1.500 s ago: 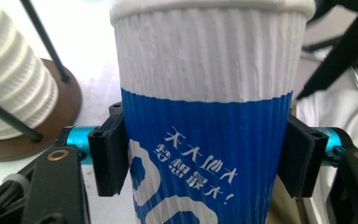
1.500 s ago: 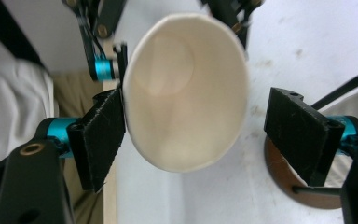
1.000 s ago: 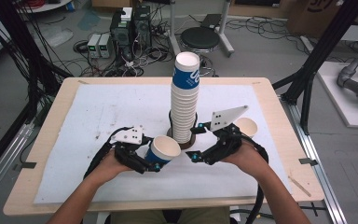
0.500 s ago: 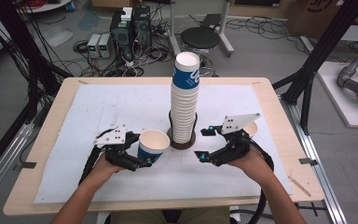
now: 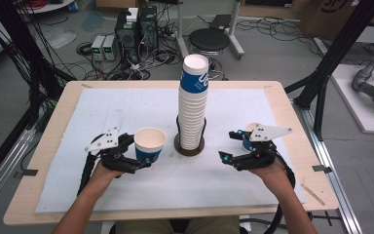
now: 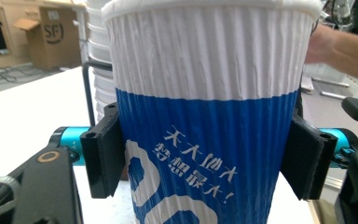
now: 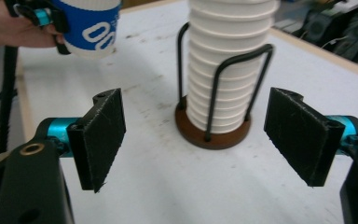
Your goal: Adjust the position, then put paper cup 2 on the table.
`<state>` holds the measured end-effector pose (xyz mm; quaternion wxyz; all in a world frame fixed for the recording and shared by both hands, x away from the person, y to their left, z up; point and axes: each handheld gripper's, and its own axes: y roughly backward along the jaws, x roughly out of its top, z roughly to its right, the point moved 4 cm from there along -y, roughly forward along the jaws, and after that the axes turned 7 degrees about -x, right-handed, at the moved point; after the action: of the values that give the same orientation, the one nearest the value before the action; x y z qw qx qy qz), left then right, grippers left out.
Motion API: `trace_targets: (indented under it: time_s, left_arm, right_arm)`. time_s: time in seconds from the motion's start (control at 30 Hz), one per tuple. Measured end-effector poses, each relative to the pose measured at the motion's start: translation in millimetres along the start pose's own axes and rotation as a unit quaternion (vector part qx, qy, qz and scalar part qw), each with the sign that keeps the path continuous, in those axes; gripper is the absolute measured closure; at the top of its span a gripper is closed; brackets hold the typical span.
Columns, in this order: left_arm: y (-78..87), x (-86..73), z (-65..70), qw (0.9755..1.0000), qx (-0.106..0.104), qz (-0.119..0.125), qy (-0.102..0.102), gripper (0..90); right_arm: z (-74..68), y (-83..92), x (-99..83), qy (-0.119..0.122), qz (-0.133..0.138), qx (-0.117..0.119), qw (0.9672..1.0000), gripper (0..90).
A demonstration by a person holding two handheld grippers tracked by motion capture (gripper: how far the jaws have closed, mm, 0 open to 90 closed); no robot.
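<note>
Left gripper [image 5: 143, 158]: its jaws have just been opening – a blue-and-white ribbed paper cup [image 6: 205, 121] stands upright between them; in the left gripper view the left pad sits against the cup wall and the right pad looks just off it, so a firm hold cannot be told.
Cup: upright on the white mat [image 5: 126, 105] of the desk [image 5: 53, 122], mouth up, empty inside as the high view shows.
Right gripper [image 5: 230, 145]: jaws open wide, nothing between the pads.
Cup stack [image 7: 228, 60]: ahead of the right gripper's jaws, seen through the gap between them – a tall column of nested cups on a brown round base [image 7: 213, 134] with black wire uprights.
Relative places: the stack stands between the two grippers; the single cup is just to the left of it, apart from it.
</note>
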<state>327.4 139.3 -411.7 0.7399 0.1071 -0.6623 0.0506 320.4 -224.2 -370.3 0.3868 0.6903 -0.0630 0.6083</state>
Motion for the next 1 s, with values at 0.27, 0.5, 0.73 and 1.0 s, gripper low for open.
trace_targets:
  time_s: [0.27,0.5,0.73,1.0]
  left_arm:
    - [12.6,-3.4,-5.2,0.9991,0.028,0.029,-0.009,26.2]
    - [17.8,-3.8,-6.5,0.9986,0.039,0.034,-0.014,26.1]
    - [21.7,-4.4,-7.2,0.9983,0.045,0.034,-0.016,26.1]
    - [22.4,-3.6,-8.1,0.9979,0.048,0.040,-0.018,26.1]
  right_arm:
    - [15.1,10.8,-23.7,-0.034,0.034,-0.033,0.9983,21.1]
    - [18.4,15.5,-34.1,-0.024,0.038,-0.066,0.9968,21.0]
    - [17.1,15.5,-37.4,-0.025,0.037,-0.069,0.9966,21.0]
    - [16.8,18.1,-36.7,-0.024,0.044,-0.072,0.9962,21.1]
